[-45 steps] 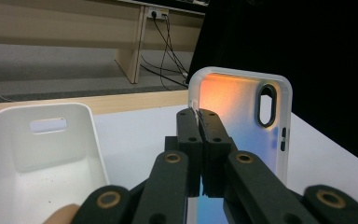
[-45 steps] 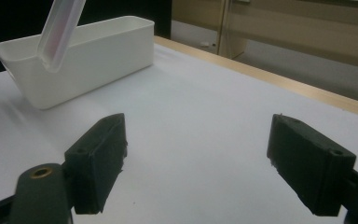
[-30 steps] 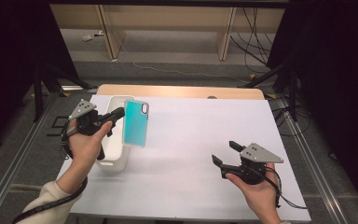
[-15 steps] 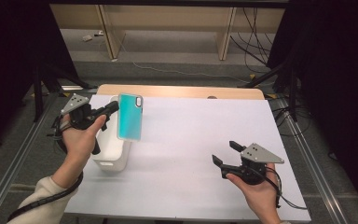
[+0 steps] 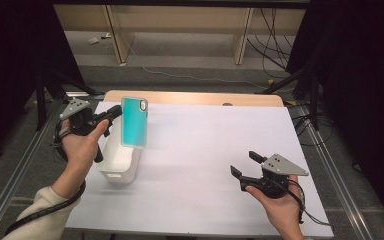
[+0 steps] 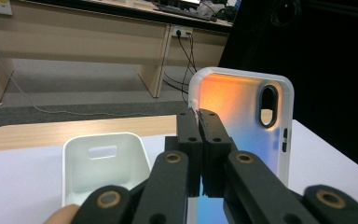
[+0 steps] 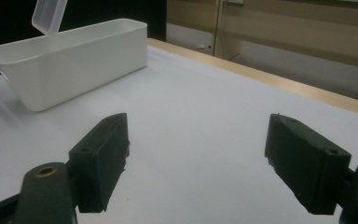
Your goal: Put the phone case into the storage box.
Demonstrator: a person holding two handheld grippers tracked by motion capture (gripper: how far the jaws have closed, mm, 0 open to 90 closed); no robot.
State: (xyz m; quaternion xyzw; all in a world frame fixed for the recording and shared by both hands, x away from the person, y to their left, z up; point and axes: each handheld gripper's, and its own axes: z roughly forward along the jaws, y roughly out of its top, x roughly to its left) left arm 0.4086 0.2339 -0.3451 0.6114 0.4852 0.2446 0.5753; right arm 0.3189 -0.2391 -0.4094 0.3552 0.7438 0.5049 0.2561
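Phone case (image 5: 134,122) (glossy teal, rounded corners) pinched above rectangular white bin (image 5: 120,157).

- High view sits above my side, looking forward and down over the whole table (image 5: 205,150), both forearms coming in from the bottom.
- Left gripper view looks along my left gripper (image 6: 200,121), right up close on the case (image 6: 242,126), floor beyond.
- Right gripper view is low, skimming the table.
- All three catch the bin (image 5: 120,160) (image 6: 105,172) (image 7: 70,56).
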